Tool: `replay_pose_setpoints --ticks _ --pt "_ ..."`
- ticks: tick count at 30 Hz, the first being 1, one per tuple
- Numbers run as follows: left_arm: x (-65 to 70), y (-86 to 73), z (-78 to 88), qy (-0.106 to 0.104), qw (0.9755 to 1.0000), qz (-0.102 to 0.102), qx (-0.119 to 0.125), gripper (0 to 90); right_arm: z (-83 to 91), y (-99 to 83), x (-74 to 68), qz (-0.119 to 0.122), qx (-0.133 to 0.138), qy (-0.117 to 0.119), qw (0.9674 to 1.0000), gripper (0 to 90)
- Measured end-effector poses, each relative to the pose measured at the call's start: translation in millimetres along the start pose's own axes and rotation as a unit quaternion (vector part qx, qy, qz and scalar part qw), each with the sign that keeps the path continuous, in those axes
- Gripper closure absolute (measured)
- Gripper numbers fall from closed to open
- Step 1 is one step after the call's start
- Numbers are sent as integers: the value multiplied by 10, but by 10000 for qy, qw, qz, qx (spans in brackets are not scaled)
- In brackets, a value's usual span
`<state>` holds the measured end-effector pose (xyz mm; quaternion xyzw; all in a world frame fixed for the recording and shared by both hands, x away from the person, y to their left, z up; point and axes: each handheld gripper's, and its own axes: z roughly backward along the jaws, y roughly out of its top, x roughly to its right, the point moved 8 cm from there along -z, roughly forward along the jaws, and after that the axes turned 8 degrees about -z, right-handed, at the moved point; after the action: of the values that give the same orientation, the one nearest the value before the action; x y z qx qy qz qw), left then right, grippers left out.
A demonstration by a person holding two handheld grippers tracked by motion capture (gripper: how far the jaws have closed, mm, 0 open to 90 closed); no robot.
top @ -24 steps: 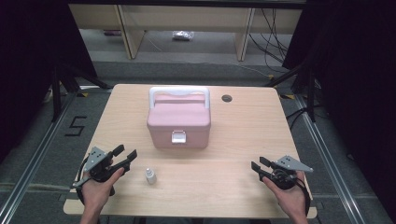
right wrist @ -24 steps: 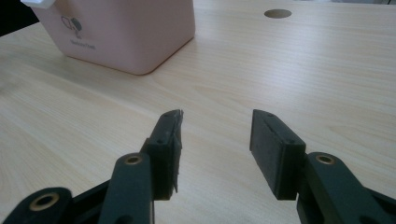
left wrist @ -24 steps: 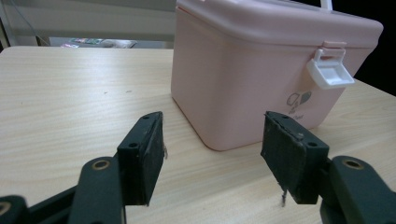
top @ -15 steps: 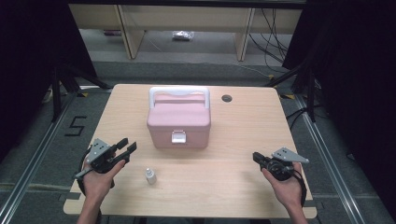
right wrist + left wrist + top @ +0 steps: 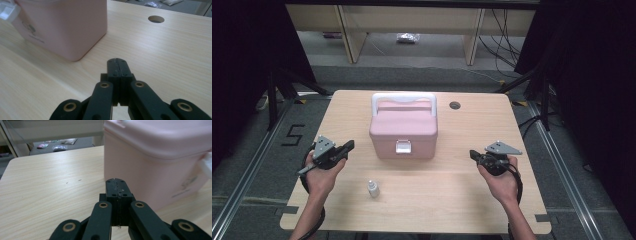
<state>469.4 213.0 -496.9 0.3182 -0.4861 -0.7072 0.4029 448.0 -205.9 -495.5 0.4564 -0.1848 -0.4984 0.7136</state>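
Right now I hold both claws clamped tight on nothing: left gripper [image 5: 348,146] and right gripper [image 5: 473,154] flank the pink box [image 5: 404,131] (lid latched), mid-table [image 5: 492,200], small bottle [image 5: 372,188] nearer me.

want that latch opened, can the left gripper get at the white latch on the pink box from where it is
Probably yes: the left gripper, shut and empty, sits beside the pink box, with bare table between it and the front-facing white latch.
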Motion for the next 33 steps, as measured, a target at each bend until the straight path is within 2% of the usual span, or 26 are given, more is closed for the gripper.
replay_pose_setpoints --ticks 1,2,4,5,6,7,8,9,12,14,15,16,19,20,21,24,25,26,29,30,31,32,33 --pt "-20 -1 -42 7 10000 14 10 899 -32 30 9 43 -8 -20 10000 900" --pt "-38 3 -90 -30 10000 5 27 898 -63 44 -19 -98 -80 -21 9999 900" --pt "-62 0 -150 35 10000 39 -57 899 -125 111 -20 14 -86 -100 9999 900" --pt "-67 6 -181 38 10000 24 -67 899 -164 138 -51 -81 -97 -64 9999 900" --pt "-67 13 -212 30 10000 9 -86 899 -197 184 -40 87 -71 -77 9999 900" --pt "-63 23 -242 25 9999 -24 -97 899 -235 209 -79 -30 -82 -57 9999 900" --pt "-57 33 -268 35 9999 -46 -131 899 -273 249 -77 97 -71 -62 9999 900" --pt "-56 44 -295 22 9998 -83 -150 899 -306 271 -106 -3 -83 -75 9999 900" --pt "-61 69 -373 35 9997 -113 -217 899 -425 347 -172 -23 -65 -9 10000 900" --pt "-62 81 -419 12 9995 -146 -264 900 -535 397 -262 -1 -199 24 9998 900" --pt "-61 87 -437 -3 9995 -157 -264 900 -535 397 -262 -1 -199 24 9998 900" --pt "-51 90 -472 -46 9993 -191 -326 900 -623 428 -337 2 -245 86 9997 900" --pt "-38 93 -513 -131 9989 -289 -356 900 -713 459 -408 35 -252 149 9996 900" --pt "-33 94 -532 -161 9986 -344 -361 900 -748 475 -422 158 -278 124 9994 900" --pt "-24 98 -555 -230 9983 -403 -340 900 -765 469 -456 30 -357 35 9994 900" --pt "-18 92 -584 -261 9977 -477 -411 900 -893 486 -476 160 -359 44 9992 900" --pt "-11 91 -593 -292 9975 -486 -416 900 -893 486 -476 160 -359 44 9992 900" --pt "-3 91 -598 -312 9973 -503 -435 900 -907 473 -497 13 -391 -6 9992 900" --pt "22 99 -605 -374 9968 -542 -457 900 -938 463 -519 92 -423 53 9990 900" --pt "50 95 -602 -382 9972 -408 -489 900 -938 463 -519 92 -423 53 9990 900" --pt "56 110 -607 -400 9968 -508 -471 900 -943 459 -519 124 -425 29 9990 900" --pt "83 114 -608 -452 9968 -449 -475 900 -955 463 -534 214 -406 85 9989 900" --pt "100 122 -610 -487 9967 -475 -453 900 -950 462 -549 186 -405 86 9990 900"
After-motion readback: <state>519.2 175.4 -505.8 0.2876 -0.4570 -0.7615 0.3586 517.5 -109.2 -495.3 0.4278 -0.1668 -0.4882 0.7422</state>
